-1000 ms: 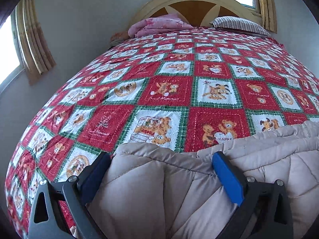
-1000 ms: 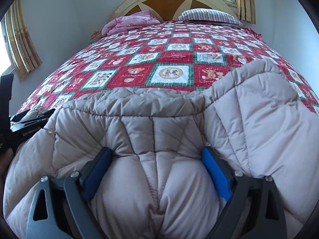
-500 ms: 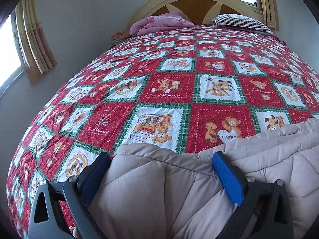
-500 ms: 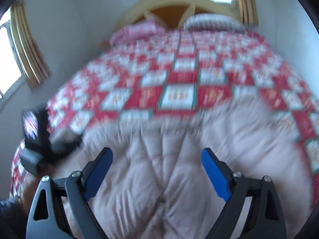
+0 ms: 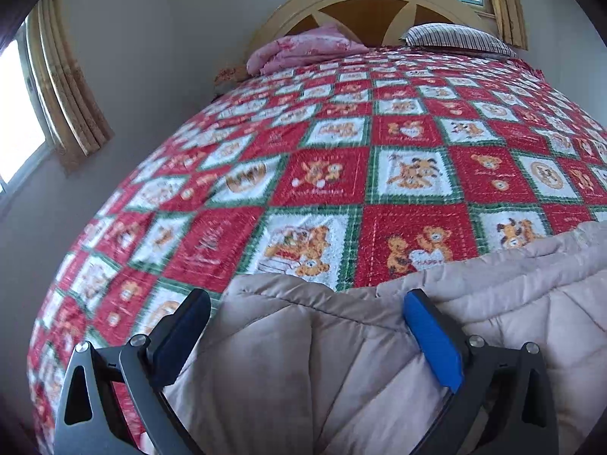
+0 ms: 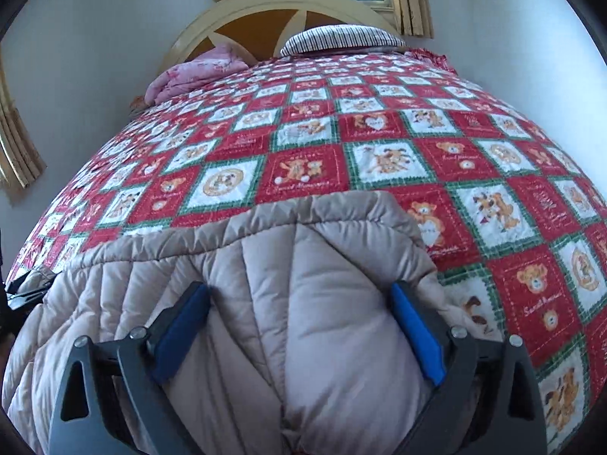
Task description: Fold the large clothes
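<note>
Puffy beige quilted coat lies across the near end of the bed, on top of the red, white and green patchwork bedspread printed with teddy bears. My left tongs stand spread wide, the dark pad on one side and the bright blue pad on the other, with a fold of the coat bulging up between them; I cannot tell whether either pad presses the cloth. The coat's stitched upper edge runs just ahead of those pads and climbs away toward my right. My right tongs are spread much the same, both blue pads flanking a thick bunched hump of the coat that rises between them and ends in a rounded seam near the middle of the bedspread. At the far left edge of the right wrist view a dark bit of the other tool shows beside the coat. At the head of the bed a folded pink blanket and a striped pillow rest against the arched cream and brown headboard, with yellow curtains hanging at the windows
</note>
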